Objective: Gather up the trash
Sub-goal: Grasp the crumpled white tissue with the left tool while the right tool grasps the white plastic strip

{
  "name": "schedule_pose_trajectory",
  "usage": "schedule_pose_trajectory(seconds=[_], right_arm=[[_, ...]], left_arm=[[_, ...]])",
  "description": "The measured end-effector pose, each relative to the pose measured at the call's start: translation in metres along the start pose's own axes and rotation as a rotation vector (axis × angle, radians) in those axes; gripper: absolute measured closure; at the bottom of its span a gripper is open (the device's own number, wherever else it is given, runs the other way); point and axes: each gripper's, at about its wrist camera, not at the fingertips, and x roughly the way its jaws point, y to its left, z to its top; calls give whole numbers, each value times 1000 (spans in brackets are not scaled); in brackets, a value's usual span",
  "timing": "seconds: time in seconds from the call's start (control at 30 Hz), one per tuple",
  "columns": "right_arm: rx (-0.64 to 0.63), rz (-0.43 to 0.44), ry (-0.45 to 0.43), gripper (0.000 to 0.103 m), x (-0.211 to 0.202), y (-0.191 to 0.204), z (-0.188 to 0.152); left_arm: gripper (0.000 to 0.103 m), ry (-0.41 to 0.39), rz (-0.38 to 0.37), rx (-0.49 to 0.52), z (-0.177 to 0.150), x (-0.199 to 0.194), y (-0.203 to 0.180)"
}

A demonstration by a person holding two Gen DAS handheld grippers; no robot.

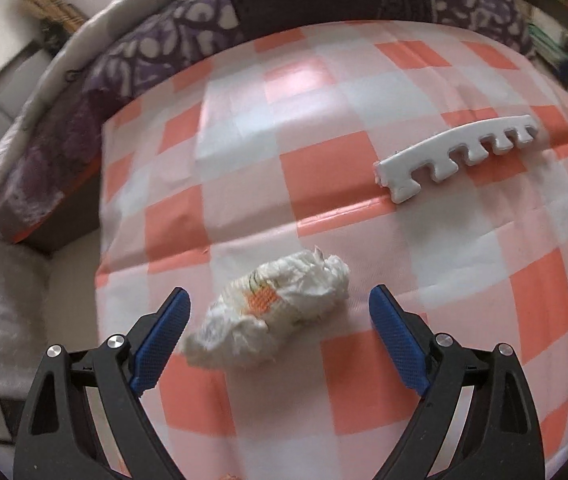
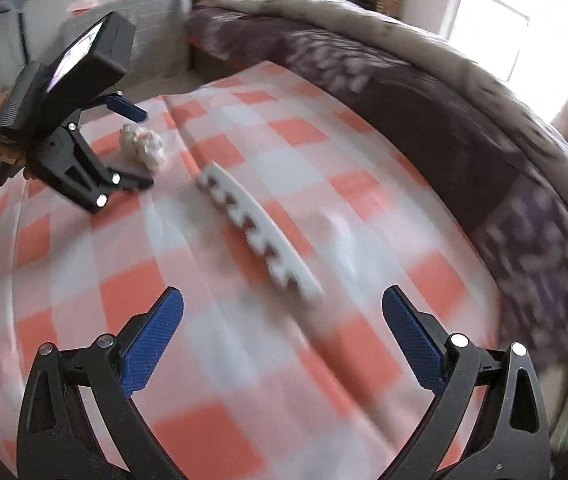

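Left wrist view: left gripper [image 1: 280, 304] hovering wide open around a crumpled white tissue [image 1: 272, 316].
Right gripper [image 2: 283, 304] gaping empty near a toothed white foam strip [image 2: 260, 232].

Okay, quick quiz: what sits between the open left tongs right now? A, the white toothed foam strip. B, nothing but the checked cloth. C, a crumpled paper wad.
C: the crumpled paper wad lies on the checked cloth between the open left tongs, untouched; the white toothed foam strip lies farther off.
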Motion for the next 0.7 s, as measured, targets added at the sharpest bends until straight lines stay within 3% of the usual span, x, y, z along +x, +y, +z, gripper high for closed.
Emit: schedule_pose_trajectory(seconds=[0.13,0.23,0.27,0.33,0.4,0.43,0.5,0.6,0.7], right_arm=[[-60,48,24,15,33,6,18],[-100,67,42,25,51,11,22],[-105,73,49,34,54,11,22],[-95,79,42,42,59,11,22],[-46,74,22,70,55,5,23],[-22,81,18,78,55,2,23],[27,94,17,80,50,-1,20],[37,44,23,81,47,8,10],[117,14,25,81,41,13,2]], left_arm=[[15,9,-76,-6,2,7,7],[23,-3,-139,-42,-2,8,12],[28,-7,-159,-55,-3,7,13],[35,-18,-191,-80,-7,5,12],[45,-38,-208,-102,-11,2,10],[46,-45,-208,-114,-13,1,9],[56,-61,-202,-140,-16,-2,5],[65,-83,-182,-191,-20,-6,-2],[66,-97,-149,-262,-27,-11,-8]])
